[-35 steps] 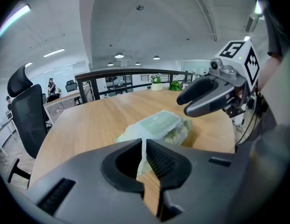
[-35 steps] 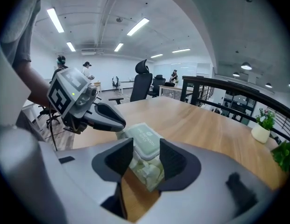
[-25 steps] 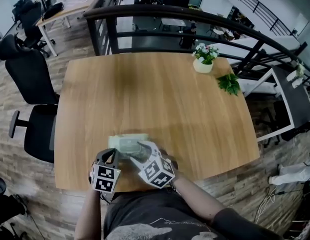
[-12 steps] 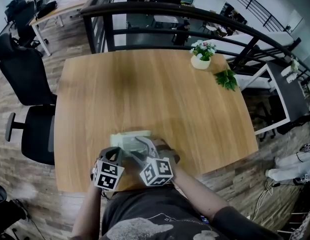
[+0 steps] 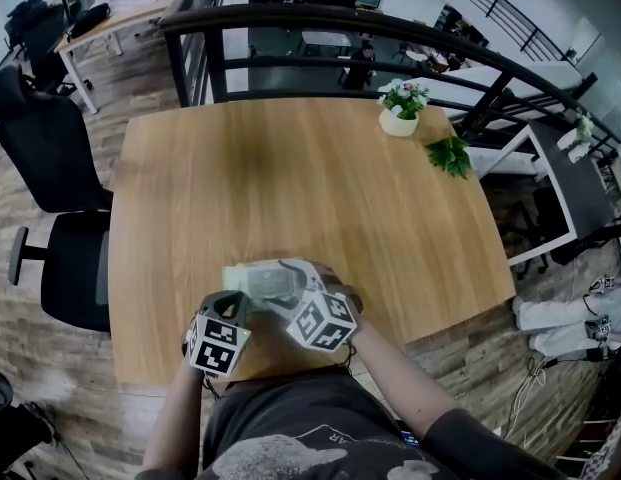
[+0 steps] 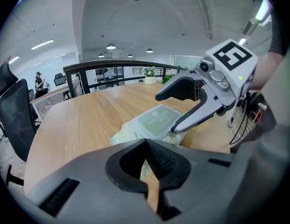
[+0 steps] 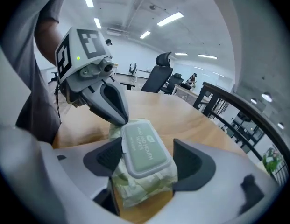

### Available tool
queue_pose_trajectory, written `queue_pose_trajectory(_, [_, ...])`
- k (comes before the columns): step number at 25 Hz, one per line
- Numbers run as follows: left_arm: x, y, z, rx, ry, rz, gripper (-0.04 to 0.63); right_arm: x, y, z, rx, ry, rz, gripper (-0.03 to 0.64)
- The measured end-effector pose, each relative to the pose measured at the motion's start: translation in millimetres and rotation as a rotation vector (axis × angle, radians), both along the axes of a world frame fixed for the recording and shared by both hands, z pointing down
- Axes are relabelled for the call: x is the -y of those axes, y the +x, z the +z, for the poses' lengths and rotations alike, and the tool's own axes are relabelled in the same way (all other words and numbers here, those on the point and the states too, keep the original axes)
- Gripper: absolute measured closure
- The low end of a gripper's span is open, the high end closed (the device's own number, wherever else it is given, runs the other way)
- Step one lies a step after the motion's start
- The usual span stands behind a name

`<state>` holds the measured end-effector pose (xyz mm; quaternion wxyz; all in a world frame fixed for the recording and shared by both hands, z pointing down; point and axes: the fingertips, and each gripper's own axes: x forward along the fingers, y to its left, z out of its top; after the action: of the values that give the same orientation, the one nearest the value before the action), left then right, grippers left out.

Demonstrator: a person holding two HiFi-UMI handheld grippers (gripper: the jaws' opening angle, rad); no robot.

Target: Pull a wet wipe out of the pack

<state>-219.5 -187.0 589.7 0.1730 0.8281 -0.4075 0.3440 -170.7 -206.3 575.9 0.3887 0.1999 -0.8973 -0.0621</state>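
Note:
A pale green wet wipe pack with a closed flip lid lies near the front edge of the wooden table. My right gripper straddles the pack, and its jaws are opening. The pack sits between the pads, and the right pad stands clear of it. My left gripper is shut, its closed tips resting against the pack's near-left end. In the left gripper view the pack lies just beyond the shut jaws, with the right gripper over it.
A white pot of flowers and a green sprig sit at the table's far right. Black office chairs stand to the left. A dark railing runs behind the table.
The right gripper's jaws have spread wider around the pack and its marker cube has rolled. The left gripper and the pack have stayed where they were.

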Motion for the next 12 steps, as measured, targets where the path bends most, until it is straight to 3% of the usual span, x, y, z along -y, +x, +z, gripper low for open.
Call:
queue_pose_trajectory(3, [-0.7,0.3,-0.1,-0.005,-0.005,0.000,0.583,3.8,-0.4,3.6,-0.013,-0.062,-0.022,0.273])
queue_pose_trajectory(12, [-0.6,0.4,1.3,-0.016,-0.025,0.001,0.583,-1.8,-7.7,17.9,-0.056,-0.216,-0.112,0.272])
